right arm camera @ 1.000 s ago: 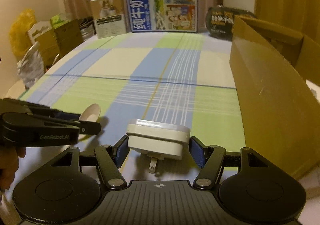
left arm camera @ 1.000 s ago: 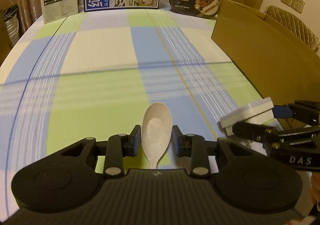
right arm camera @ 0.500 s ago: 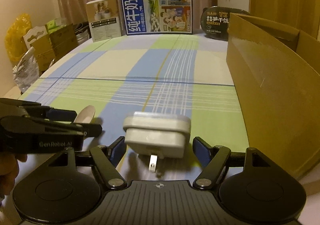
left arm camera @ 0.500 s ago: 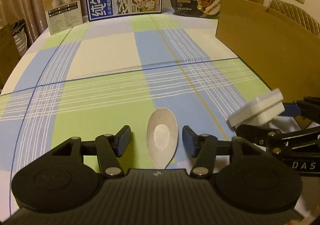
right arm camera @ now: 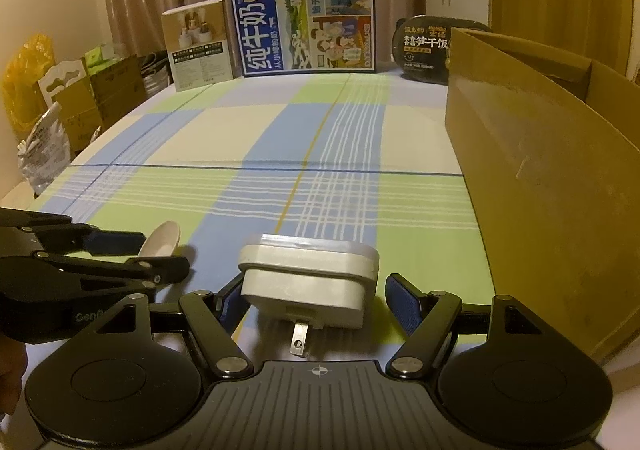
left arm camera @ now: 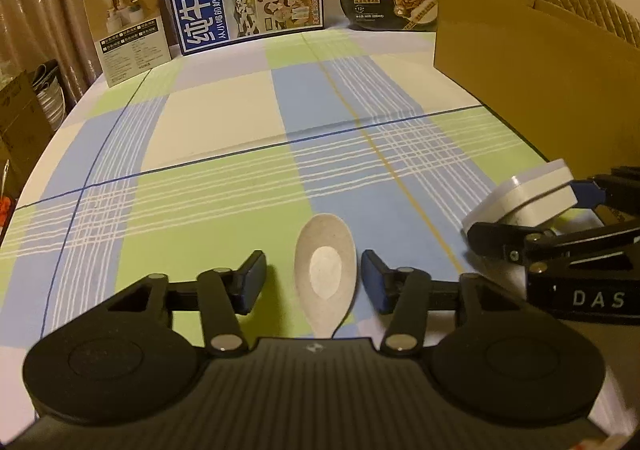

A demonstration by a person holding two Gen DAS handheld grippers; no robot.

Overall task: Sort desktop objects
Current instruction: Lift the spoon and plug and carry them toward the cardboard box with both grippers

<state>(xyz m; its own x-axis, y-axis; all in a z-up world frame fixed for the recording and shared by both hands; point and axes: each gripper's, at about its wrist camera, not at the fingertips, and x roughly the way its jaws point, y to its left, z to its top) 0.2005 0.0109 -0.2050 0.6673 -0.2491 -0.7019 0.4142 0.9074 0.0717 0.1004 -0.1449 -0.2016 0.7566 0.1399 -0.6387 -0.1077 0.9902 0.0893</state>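
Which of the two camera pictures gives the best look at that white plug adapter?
The right wrist view: the white plug adapter sits centred between that gripper's fingers, showing its top, front face and metal prong. The left wrist view catches it only at the right edge, tilted and partly hidden by the right gripper's fingers, prong out of sight.

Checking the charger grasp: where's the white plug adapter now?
Right wrist view: white plug adapter on the tablecloth between the open right gripper, left of the cardboard box.

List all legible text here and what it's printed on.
"纯牛奶", "1956": blue milk carton.
"笋干饭": black meal tray.
"DAS": right gripper body.
"GenR...", cut off: left gripper body.
Beige box: print too small to read.
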